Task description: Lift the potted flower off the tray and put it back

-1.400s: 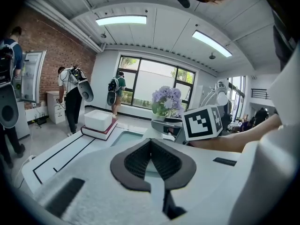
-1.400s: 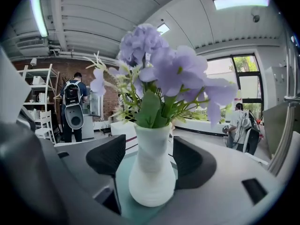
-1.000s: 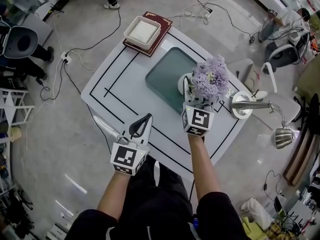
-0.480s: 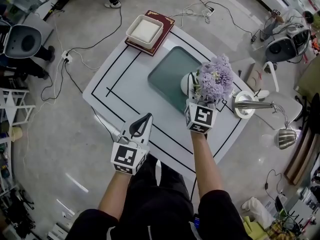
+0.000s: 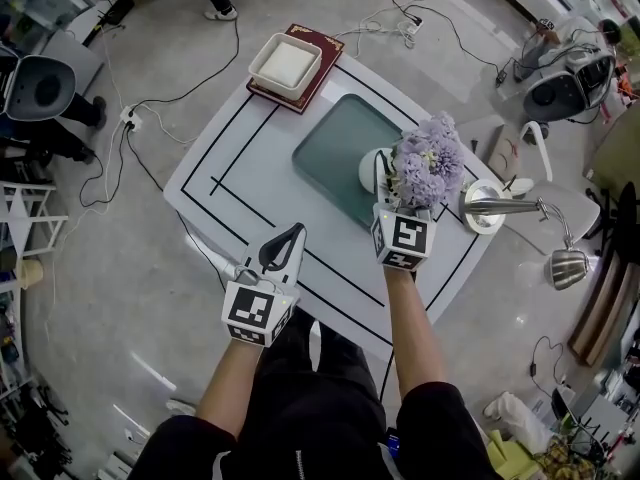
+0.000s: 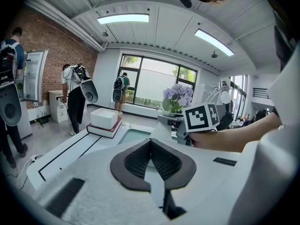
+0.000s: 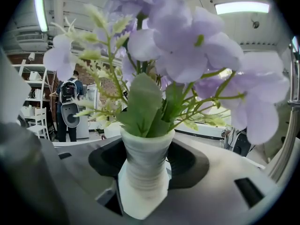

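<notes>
The potted flower, lilac blooms in a ribbed white pot, stands at the right edge of the dark green tray on the white table. My right gripper reaches in from the near side. Its jaws have just been closing, and in the right gripper view the dark pads press on both sides of the pot. My left gripper hovers over the table's near left edge, apart from the tray. Its jaws are shut with nothing between them.
A white box on a red book sits at the table's far corner. A chrome desk lamp stands just right of the flower. Chairs, floor cables and several people surround the table.
Only the head view shifts slightly. Both grippers and the flower keep their places.
</notes>
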The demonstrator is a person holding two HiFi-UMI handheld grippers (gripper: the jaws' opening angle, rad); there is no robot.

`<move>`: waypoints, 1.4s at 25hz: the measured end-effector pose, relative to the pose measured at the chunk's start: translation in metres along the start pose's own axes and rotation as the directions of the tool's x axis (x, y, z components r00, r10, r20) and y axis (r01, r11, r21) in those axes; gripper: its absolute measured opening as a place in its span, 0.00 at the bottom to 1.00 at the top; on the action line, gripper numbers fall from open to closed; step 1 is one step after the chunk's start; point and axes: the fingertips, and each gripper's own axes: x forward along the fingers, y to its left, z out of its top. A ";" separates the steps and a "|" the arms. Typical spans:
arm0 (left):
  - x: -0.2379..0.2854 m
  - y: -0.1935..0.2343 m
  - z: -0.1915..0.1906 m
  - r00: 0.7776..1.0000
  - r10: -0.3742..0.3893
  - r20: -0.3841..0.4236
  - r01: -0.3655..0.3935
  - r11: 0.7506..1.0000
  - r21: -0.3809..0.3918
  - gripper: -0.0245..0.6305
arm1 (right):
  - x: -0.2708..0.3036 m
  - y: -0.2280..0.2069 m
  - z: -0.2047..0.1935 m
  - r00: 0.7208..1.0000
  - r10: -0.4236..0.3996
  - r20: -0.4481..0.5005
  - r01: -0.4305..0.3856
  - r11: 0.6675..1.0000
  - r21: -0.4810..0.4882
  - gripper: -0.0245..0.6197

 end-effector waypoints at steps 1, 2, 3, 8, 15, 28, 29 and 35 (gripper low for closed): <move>0.000 -0.001 0.001 1.000 -0.003 0.002 0.003 1.000 0.001 0.05 | -0.003 0.000 0.002 1.000 0.004 0.001 -0.004 1.000 0.003 0.43; 0.000 -0.003 0.002 1.000 -0.007 0.003 0.007 1.000 0.002 0.05 | -0.006 0.000 0.003 1.000 0.008 0.002 -0.008 1.000 0.005 0.43; 0.000 -0.004 0.002 1.000 -0.010 0.004 0.010 1.000 0.003 0.05 | -0.009 0.000 0.005 1.000 0.013 0.004 -0.013 1.000 0.004 0.43; 0.003 -0.013 0.005 0.999 -0.033 0.014 0.033 0.999 0.009 0.05 | -0.026 -0.004 0.012 1.000 0.023 0.005 -0.023 1.000 -0.014 0.43; 0.009 -0.033 0.013 0.997 -0.073 0.030 0.072 0.997 0.022 0.05 | -0.054 -0.014 0.020 1.000 0.018 0.000 -0.018 0.999 -0.030 0.43; 0.026 -0.076 0.027 0.986 -0.159 0.046 0.157 0.986 0.052 0.05 | -0.111 -0.034 0.046 1.000 0.014 -0.001 -0.014 1.000 -0.008 0.43; 0.027 -0.079 0.027 0.985 -0.166 0.045 0.164 0.985 0.055 0.05 | -0.116 -0.036 0.046 1.000 0.009 -0.003 -0.009 1.000 -0.001 0.43; 0.034 -0.100 0.035 0.977 -0.211 0.041 0.207 0.975 0.086 0.05 | -0.145 -0.039 0.049 1.000 0.008 -0.019 -0.008 1.000 0.011 0.43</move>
